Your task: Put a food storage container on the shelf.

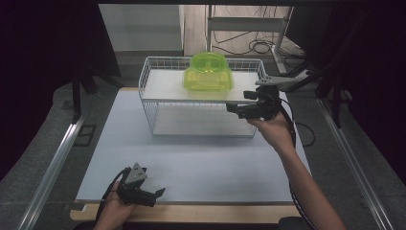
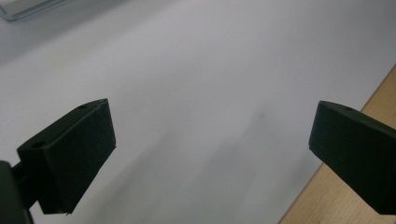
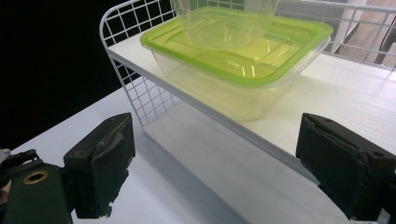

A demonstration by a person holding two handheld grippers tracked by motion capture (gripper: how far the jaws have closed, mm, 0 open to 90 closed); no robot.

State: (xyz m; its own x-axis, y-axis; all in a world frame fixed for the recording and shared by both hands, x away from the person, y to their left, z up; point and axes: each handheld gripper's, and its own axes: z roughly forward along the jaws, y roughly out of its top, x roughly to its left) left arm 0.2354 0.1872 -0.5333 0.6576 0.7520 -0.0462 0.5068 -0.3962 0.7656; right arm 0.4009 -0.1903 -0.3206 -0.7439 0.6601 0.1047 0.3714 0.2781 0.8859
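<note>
A clear box with a lime-green lid (image 1: 208,81) (image 3: 243,74) stands on the upper shelf of a white wire rack (image 1: 149,108) (image 3: 140,95). On the lid sits a clear green bowl (image 1: 208,61) (image 3: 219,25). My right gripper (image 1: 235,108) (image 3: 215,154) hovers at the rack's front right corner, jaws open and aimed at the shelf edge below the box, with nothing between them. My left gripper (image 1: 157,194) (image 2: 210,135) rests low near the table's front edge, jaws wide open over the bare white mat.
A white mat (image 1: 201,163) covers the wooden table (image 1: 191,213) (image 2: 369,93). The rack's lower shelf (image 1: 201,122) is bare. Metal rails (image 1: 52,163) run along both sides. Behind the rack are a metal stand and cables (image 1: 258,45) on the floor, with dark curtains at the sides.
</note>
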